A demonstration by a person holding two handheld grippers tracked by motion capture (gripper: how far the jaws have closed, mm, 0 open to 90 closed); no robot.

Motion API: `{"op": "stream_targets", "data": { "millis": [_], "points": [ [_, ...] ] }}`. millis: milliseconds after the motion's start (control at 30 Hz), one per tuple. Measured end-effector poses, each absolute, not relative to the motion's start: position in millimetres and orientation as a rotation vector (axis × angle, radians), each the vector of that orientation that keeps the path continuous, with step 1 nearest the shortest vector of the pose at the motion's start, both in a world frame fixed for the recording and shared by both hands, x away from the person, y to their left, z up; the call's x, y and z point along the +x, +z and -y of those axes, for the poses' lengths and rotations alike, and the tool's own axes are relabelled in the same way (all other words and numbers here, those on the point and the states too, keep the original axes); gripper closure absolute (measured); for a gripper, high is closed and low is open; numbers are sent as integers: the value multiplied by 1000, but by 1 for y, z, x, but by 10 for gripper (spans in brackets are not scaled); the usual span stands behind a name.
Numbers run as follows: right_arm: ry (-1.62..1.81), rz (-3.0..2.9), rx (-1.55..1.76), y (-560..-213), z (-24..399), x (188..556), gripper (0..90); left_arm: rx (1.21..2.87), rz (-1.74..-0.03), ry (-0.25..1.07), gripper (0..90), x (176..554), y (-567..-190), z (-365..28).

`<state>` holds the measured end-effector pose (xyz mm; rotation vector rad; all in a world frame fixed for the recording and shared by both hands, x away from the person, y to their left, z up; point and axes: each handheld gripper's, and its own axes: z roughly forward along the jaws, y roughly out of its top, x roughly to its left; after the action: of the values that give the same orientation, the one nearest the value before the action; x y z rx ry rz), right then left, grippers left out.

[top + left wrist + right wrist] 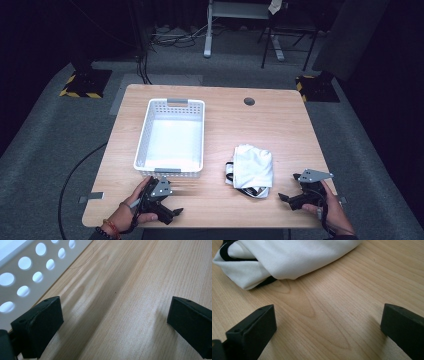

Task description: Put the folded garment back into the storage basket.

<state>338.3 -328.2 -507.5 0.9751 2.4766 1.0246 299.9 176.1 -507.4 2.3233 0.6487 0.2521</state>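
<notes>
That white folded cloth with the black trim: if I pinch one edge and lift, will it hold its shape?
Probably not. The white cloth lies in soft rumpled folds, so it will likely droop and unfold. It looks light. The black trim loops loose at one end and may dangle or snag on the gripper.

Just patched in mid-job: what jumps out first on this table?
The white perforated basket stands empty on the table's left half, and a crumpled white garment with black trim lies to its right, near the front edge. The left claw sits just before the basket and the right claw beside the garment, both open and holding nothing.
</notes>
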Motion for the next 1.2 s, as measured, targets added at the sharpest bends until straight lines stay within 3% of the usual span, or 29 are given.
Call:
{"op": "stream_targets", "data": {
  "millis": [1200],
  "points": [
    [997,-2480,992,-493,326,336,16,2322,-659,255,1,302,-507,-175]
  ]
}}
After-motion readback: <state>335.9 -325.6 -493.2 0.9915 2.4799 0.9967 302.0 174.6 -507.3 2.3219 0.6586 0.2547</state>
